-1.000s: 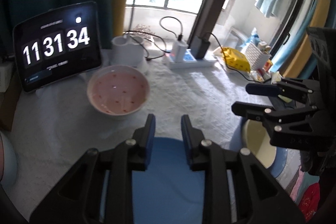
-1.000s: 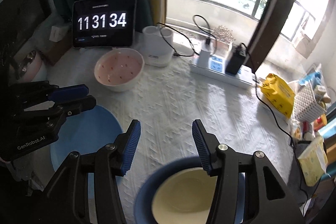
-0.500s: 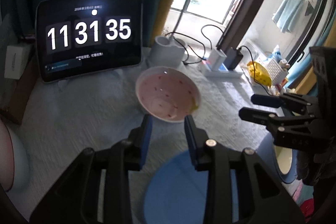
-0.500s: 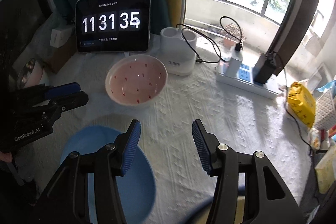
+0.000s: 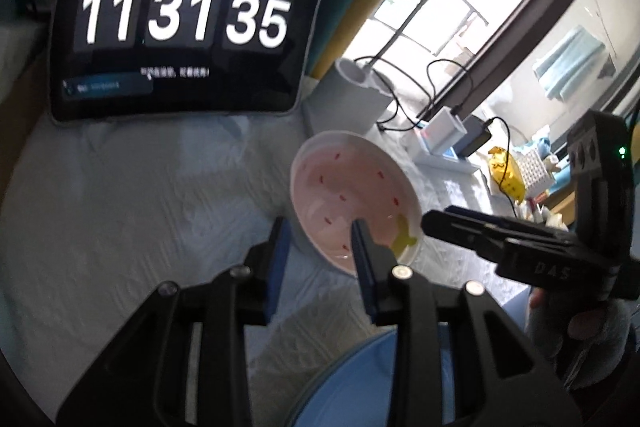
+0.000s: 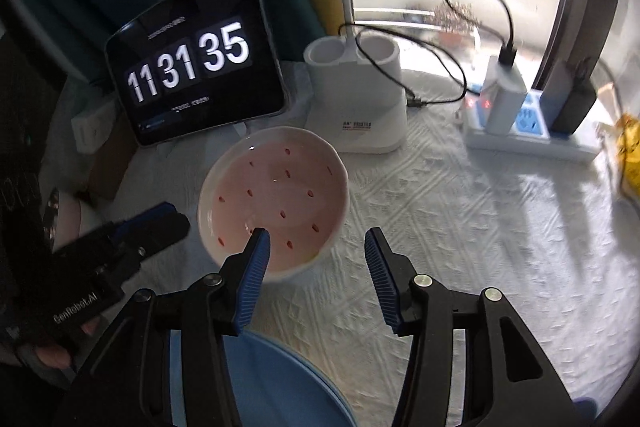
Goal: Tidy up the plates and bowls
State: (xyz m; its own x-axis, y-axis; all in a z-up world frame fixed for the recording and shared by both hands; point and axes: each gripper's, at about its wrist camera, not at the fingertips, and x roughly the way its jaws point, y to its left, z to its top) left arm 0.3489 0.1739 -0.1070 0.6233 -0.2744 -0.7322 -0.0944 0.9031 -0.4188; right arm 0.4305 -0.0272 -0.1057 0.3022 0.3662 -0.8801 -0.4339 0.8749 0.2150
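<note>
Bowl and plate positions, nearest first: the blue plate (image 6: 280, 387) lies at the near edge of the worktop (image 6: 460, 227), directly under both tools. The pink bowl (image 6: 274, 199), white-rimmed with red specks, stands upright just beyond the plate, near but apart from it.

Left tongs (image 5: 318, 239): jaws partly open, nothing held. In the left wrist view the fingertips straddle the bowl's near-left rim, one outside the wall and one over the interior; contact cannot be confirmed.

Right tongs (image 6: 316, 247): jaws about half open, nothing held. In the right wrist view they hang over the bowl's near-right rim, one fingertip over the interior and the other over bare cloth.

Step in hand, as judged: approach to the pink bowl, probably to lift it and set it on or beside the blue plate. The next move calls for lowering one pair of tongs until the rim sits between the pads, then closing on the wall before any lift.

Clearances: the two tools converge on one bowl, so they risk fouling each other. Behind the bowl stand a tablet clock (image 6: 196, 67) and a white holder (image 6: 356, 99) with a black cable (image 6: 440, 59), all close to the far rim. A power strip (image 6: 528, 135) lies further right. Open cloth to the right offers the freest room.
</note>
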